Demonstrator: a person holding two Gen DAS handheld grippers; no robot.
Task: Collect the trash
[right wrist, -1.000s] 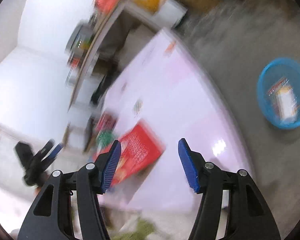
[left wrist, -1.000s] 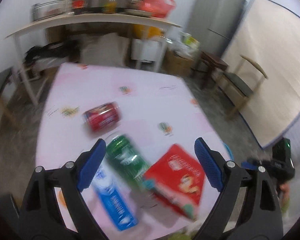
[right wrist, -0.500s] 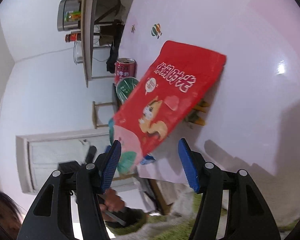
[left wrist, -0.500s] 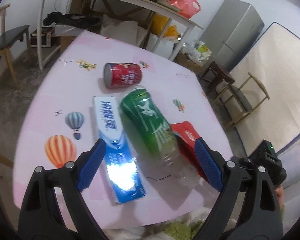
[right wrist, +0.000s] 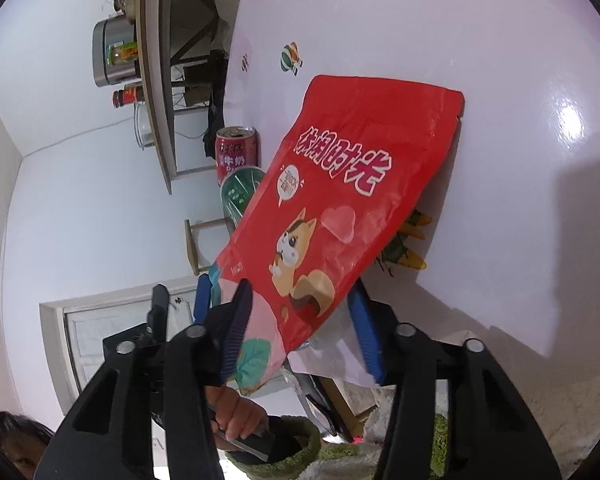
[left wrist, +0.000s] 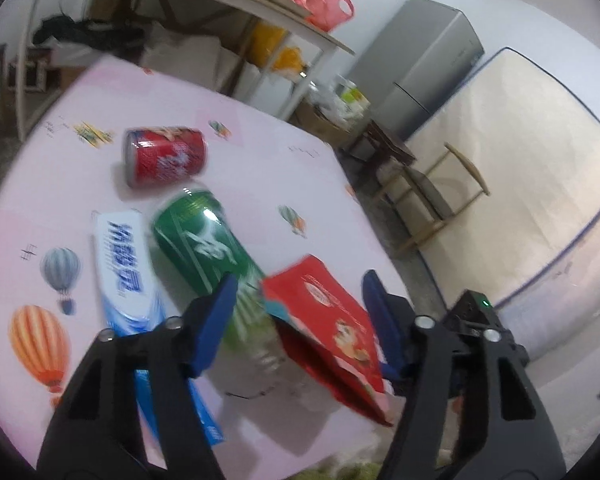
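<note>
Pink and printed with balloons, the tabletop (left wrist: 260, 136) in front of you carries four pieces of trash, with a cluttered shelf and a grey fridge behind. Starting at the left, the blue toothpaste box (left wrist: 120, 264) lies flat; beyond it the red can (left wrist: 164, 156) rests on its side; just beside the box the green bottle (left wrist: 204, 244) lies with its neck toward you. Your left hand-held gripper (left wrist: 300, 316) straddles that neck and the near corner of the red snack bag (left wrist: 332, 332); its jaws have just been closing, yet the pads do not press anything, so it is released. Further right, your right hand-held gripper (right wrist: 300, 320) has also been closing around the bag's near end (right wrist: 340, 208), whose corner is lifted off the surface; whether it is clenched on the foil you cannot tell. You seem mid-grasp on two items at once. Next, finish each squeeze, confirm the hold, then lift clear.
</note>
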